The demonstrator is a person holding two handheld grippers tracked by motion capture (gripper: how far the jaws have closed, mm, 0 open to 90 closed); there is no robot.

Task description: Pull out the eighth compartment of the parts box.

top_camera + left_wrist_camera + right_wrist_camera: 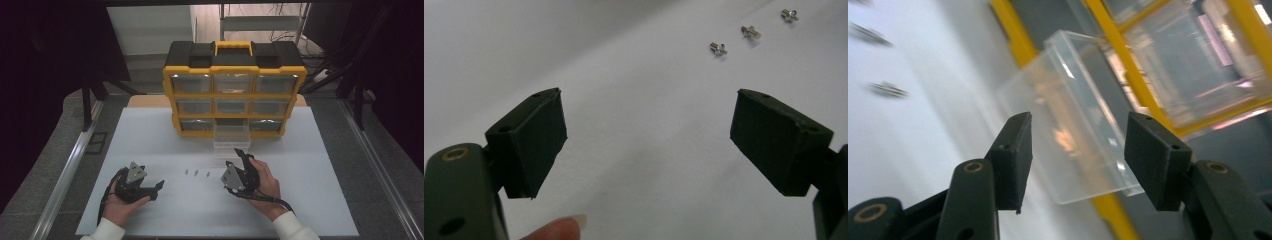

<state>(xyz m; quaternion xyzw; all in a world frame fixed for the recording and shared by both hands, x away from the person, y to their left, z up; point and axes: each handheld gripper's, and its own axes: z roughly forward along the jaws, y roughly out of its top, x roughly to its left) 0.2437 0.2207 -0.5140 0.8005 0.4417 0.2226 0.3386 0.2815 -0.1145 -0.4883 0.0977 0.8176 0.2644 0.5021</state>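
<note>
Both sets of jaws spread, grasping nothing: right gripper (243, 159) near pulled-out drawer (231, 138); left gripper (156, 190) next due at screws (196, 173).

Left gripper (159, 190) low, jaws spread wide, empty. Right gripper (241, 156) tilted forward, jaws apart, empty.
</note>
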